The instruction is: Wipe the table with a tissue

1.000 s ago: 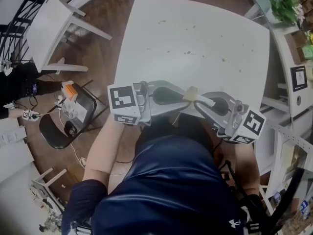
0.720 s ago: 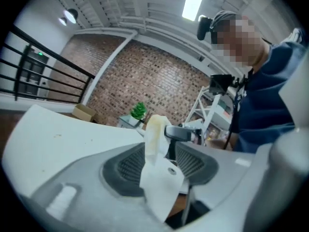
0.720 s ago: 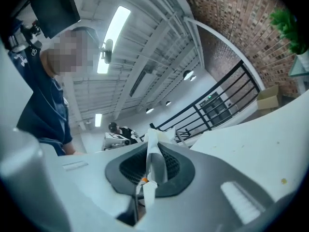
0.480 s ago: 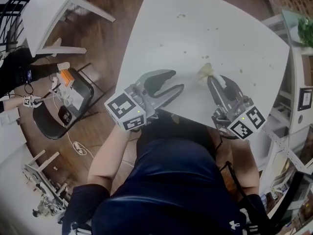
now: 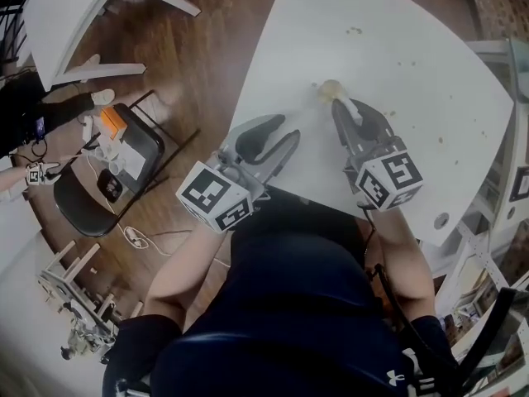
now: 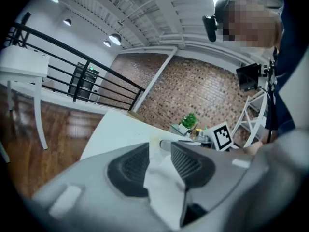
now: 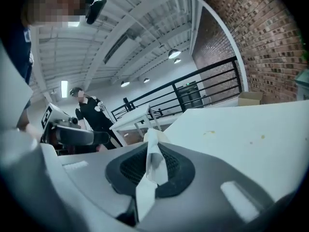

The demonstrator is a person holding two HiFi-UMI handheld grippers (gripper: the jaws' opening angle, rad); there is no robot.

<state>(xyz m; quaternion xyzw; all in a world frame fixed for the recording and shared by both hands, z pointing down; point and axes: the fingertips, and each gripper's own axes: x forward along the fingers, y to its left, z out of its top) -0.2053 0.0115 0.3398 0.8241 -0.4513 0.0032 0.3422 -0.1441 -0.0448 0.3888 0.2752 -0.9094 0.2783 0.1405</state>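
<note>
The crumpled tissue (image 5: pixel 329 91) is pinched in my right gripper (image 5: pixel 337 102), which is shut on it and holds it low over the white table (image 5: pixel 397 48). In the right gripper view, the tissue (image 7: pixel 155 161) sticks out between the pads of my right gripper (image 7: pixel 152 144). My left gripper (image 5: pixel 289 128) hovers at the table's near left edge, left of the right one. Its jaws have just been closing but stand apart, with nothing held between them. Through the jaws of my left gripper (image 6: pixel 160 146), only the white tabletop shows. Small crumbs (image 5: pixel 355 31) dot the table.
A small white table (image 5: pixel 74 7) and a black chair (image 5: pixel 124 172) with an orange item stand on the wooden floor to the left. Shelving (image 5: pixel 512 180) borders the table's right side. More crumbs (image 7: pixel 208 133) lie ahead. A person in dark clothes (image 7: pixel 91 115) stands in the background.
Both grippers moved from in front of my body out over the table. The left gripper let go of the tissue and opened, then narrowed. The right one carried the tissue farther onto the table.
</note>
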